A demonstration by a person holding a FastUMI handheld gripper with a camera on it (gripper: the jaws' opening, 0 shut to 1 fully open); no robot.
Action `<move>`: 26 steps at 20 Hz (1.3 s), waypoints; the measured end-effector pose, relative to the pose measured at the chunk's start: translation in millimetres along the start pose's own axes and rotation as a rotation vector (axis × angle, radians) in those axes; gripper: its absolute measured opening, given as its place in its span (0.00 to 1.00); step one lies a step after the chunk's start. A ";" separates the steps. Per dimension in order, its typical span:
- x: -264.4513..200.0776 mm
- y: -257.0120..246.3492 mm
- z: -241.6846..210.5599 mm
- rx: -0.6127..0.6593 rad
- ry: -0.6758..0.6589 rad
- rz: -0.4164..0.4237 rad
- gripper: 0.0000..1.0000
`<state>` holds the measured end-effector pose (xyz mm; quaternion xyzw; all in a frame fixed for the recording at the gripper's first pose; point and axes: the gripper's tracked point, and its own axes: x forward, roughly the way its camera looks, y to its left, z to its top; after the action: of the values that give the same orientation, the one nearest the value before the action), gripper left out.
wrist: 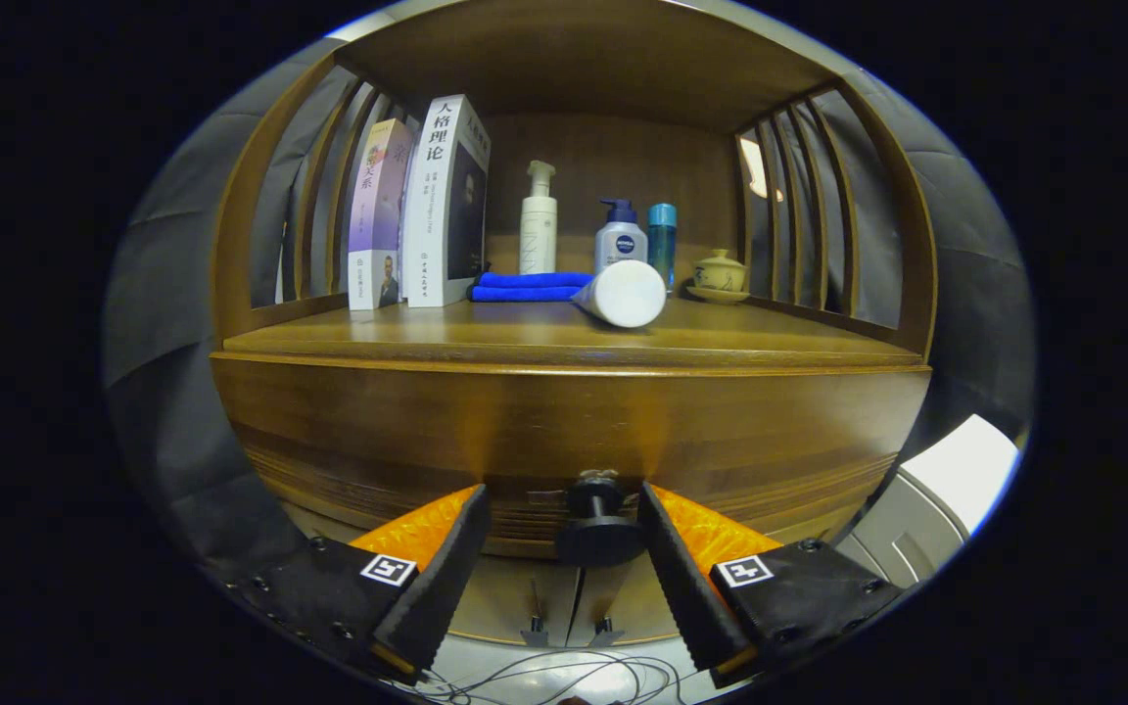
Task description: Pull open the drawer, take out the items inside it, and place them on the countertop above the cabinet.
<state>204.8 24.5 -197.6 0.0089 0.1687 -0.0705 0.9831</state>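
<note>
- the tool (562,524) faces the cabinet front, its two fingers (442,563) spread apart with a wide gap, clamped on nothing.
- the knob (599,529) sits in that gap, nearer the right finger than the left; neither finger seems to press on it, though the right one looks very close.
- the knob's stem runs straight out from the drawer (564,441) toward the tool, so its axis lies along the fingers; the disc end faces the camera, the stem behind it meeting the wood.
- the drawer front looks flush with the cabinet, shut as far as i can tell; whatever is inside it is hidden.
- just above the drawer is the tabletop (349,343), its front edge right over the knob.
- on the tabletop, a white tube (626,293) lies on its side near the middle, beside a folded blue cloth (530,286); books (422,206) stand at the back left corner, bottles (579,230) along the back, a small lidded cup (720,273) at the back right.
- this fits either a drawer about to be pulled or one pushed closed again with the tube and cloth brought up from it; i cannot tell which.
- the relation that matters: knob dead ahead, between the fingers, pull line straight back along the tool.
</note>
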 end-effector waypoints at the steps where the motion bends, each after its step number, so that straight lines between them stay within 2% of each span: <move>1: -8.3 1.7 1.2 -0.002 -0.017 0.018 0.96; 4: -44.0 -9.5 2.0 -0.036 -0.052 0.007 0.96; 6: -71.5 -15.8 10.5 -0.016 -0.075 -0.004 0.96; 12: -148.2 -36.0 64.2 0.078 -0.189 0.043 0.96; 16: -189.6 -61.0 89.9 0.047 -0.252 0.015 0.96; 22: -244.6 -81.1 130.7 0.090 -0.316 0.023 0.96; 26: -289.3 -76.3 166.7 0.045 -0.410 0.041 0.96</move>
<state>-20.9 -18.7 56.5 0.0198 -0.0370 -0.0544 0.9976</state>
